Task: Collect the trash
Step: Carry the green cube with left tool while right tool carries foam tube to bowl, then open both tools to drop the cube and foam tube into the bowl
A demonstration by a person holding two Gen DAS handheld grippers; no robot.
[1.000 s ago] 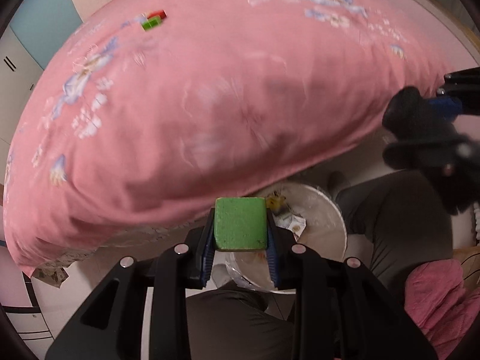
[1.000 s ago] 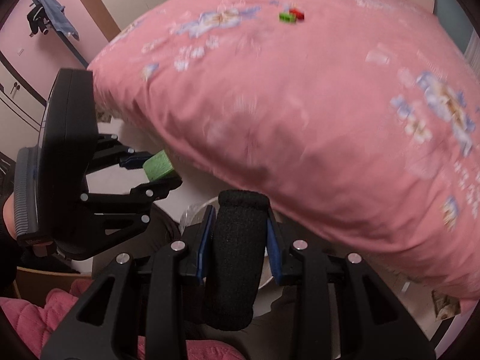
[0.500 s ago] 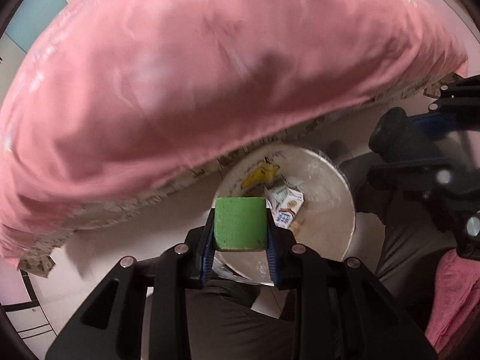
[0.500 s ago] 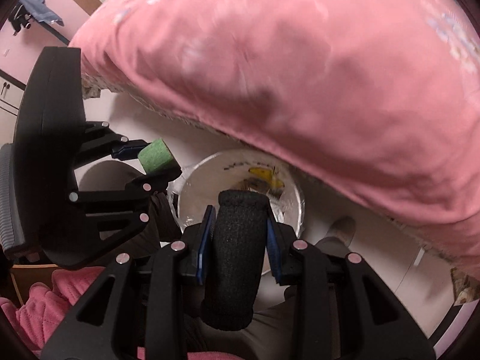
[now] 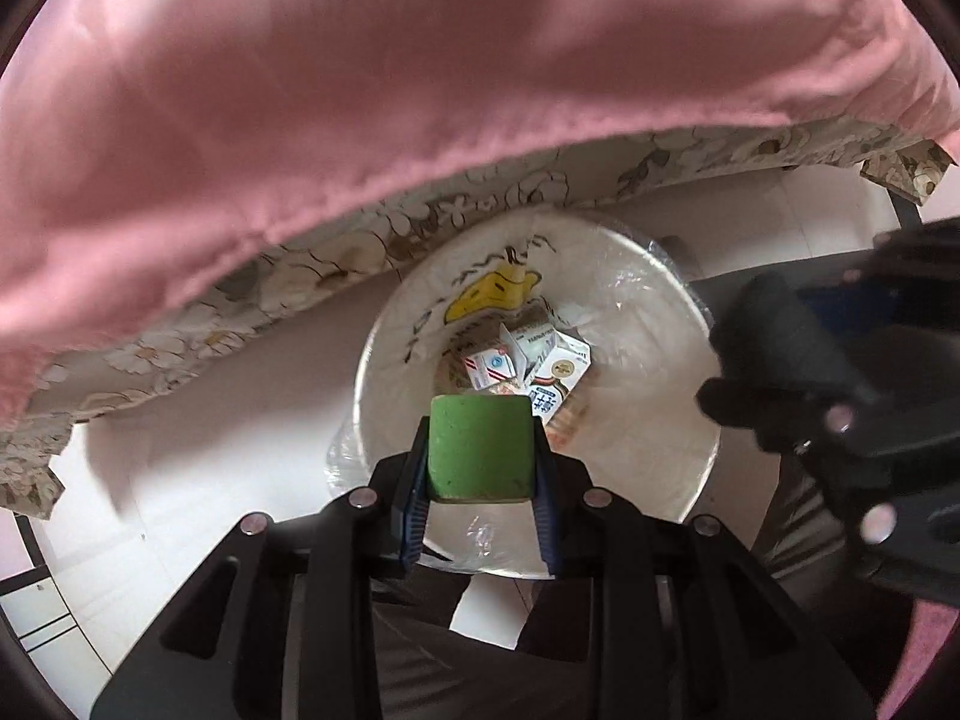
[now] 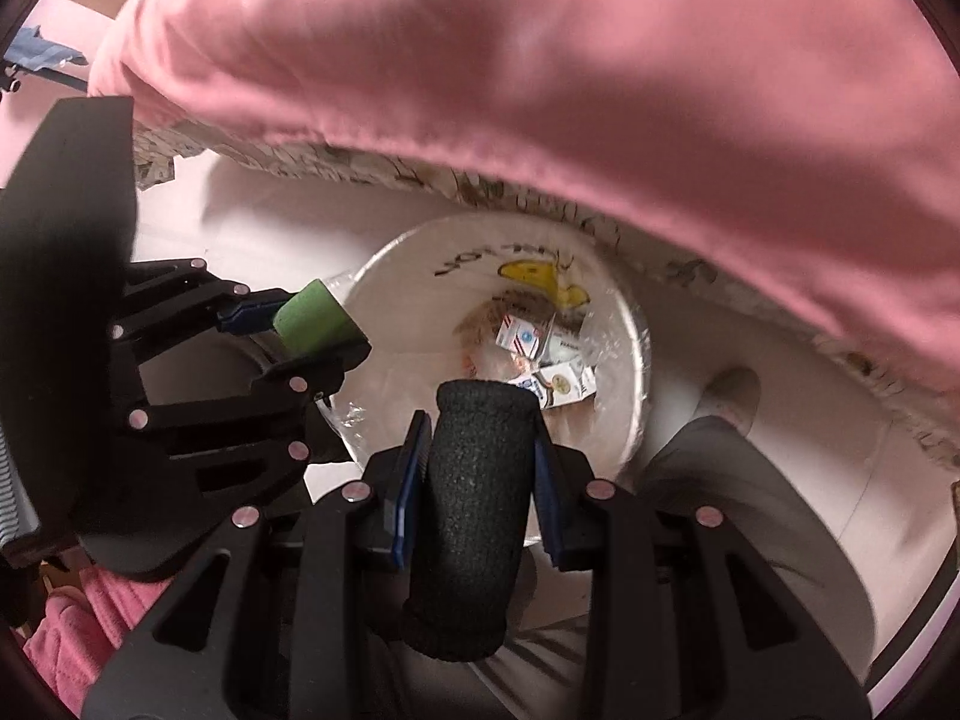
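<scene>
Trash block (image 5: 481,447), green, light and spongy, sits clamped in my left gripper (image 5: 481,468) above the bin (image 5: 384,360), while the right gripper (image 6: 477,462) pinches a black foam roll (image 6: 471,516) mid-length.

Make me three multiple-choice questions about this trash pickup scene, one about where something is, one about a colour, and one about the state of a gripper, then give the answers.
1. Where do the small cartons lie?
A. On the pink bedspread
B. At the bottom of the white bin
C. On the bare floor

2. What colour is the block in the left gripper?
A. Green
B. Red
C. Yellow

3. How does the right gripper stand?
A. Open and empty
B. Shut on a black foam cylinder
C. Shut on a carton

Answers:
1 B: the cartons sit deep inside the bin, which is lined with clear plastic and stands beside the bedspread.
2 A: the block between the pads of the left gripper is green.
3 B: the right gripper clamps the black foam cylinder from both sides.
</scene>
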